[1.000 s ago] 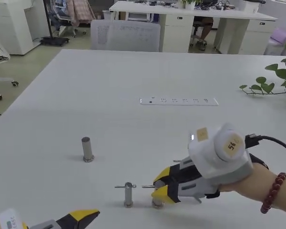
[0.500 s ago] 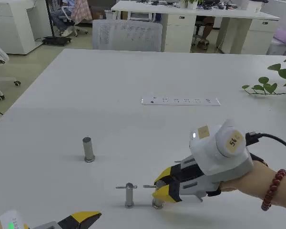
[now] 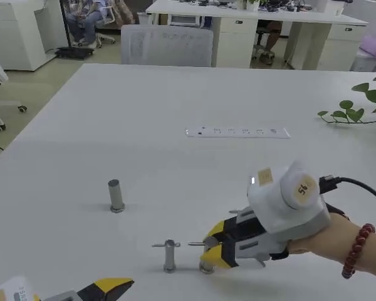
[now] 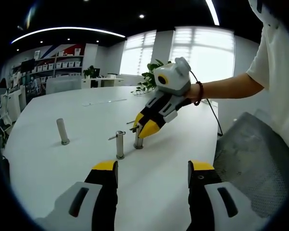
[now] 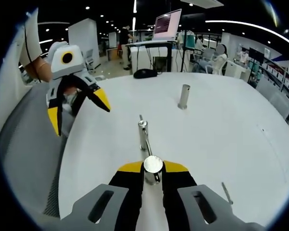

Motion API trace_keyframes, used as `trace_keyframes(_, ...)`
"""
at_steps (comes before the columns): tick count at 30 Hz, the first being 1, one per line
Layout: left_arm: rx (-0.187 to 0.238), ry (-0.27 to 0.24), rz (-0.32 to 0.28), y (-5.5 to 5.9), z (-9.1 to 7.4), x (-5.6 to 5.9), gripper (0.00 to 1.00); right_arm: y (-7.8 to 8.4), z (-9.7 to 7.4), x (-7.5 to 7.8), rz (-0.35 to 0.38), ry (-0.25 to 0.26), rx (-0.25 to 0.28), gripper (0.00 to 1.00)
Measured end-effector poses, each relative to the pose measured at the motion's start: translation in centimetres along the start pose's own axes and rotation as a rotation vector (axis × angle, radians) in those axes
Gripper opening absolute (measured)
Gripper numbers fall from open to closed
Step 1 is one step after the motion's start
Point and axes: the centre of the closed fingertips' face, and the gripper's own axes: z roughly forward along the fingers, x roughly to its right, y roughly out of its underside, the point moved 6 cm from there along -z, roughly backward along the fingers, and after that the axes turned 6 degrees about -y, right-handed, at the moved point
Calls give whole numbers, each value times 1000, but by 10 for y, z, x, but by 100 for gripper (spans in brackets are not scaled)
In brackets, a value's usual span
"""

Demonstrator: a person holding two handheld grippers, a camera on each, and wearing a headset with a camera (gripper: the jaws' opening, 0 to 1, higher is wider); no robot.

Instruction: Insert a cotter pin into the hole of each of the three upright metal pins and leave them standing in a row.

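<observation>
Cotter pin, the thin silver wire one (image 3: 195, 244), is poking out sideways from the short grey upright metal pin (image 3: 206, 268) standing just beside the middle pin (image 3: 169, 254), which has its own wire through it crosswise. I'm gripping that short grey upright metal pin with the right gripper (image 3: 209, 246). At least that's how I'm reading the right gripper view, where the pin's round top (image 5: 153, 165) is sitting snug between the closed-in jaws.

The bit I'm watching: the wire's long axis is lying flat and running straight out along my gripper's nose toward the middle pin. So I'm guessing any last push goes along that line, not across it.

The left gripper (image 3: 106, 289) is hanging on the near side of the middle pin with its jaws spread, holding nothing. The bare grey pin (image 3: 116, 195) is standing well apart from the middle pin, off to its far left and closer to that idle gripper, so I'm thinking it's next.
</observation>
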Motion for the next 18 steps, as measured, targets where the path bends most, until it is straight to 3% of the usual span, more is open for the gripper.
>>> trace_keyframes(18,-4,-3,3,-2,-1,-1,63,2,-4,0,36,16,13,25)
